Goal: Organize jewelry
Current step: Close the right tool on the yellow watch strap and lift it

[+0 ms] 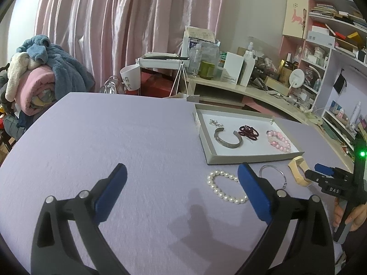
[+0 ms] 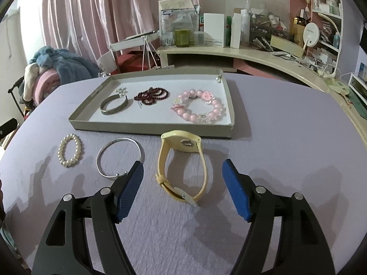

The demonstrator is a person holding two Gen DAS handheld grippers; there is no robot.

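Yellow watch (image 2: 181, 167) stands on lavender table cloth (image 2: 286, 137), just in front of tray (image 2: 151, 129), between spread fingers of right gripper (image 2: 183, 183), untouched. Left gripper (image 1: 181, 188) angled down, fingers wide, empty. Pink curtain (image 1: 114, 34) behind.

Yellow watch (image 2: 181, 167) between spread tool (image 2: 183, 183) pads

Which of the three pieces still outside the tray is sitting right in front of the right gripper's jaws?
The yellow watch. It stands on the cloth directly ahead of the open right gripper, while the silver bangle and pearl bracelet lie further left.
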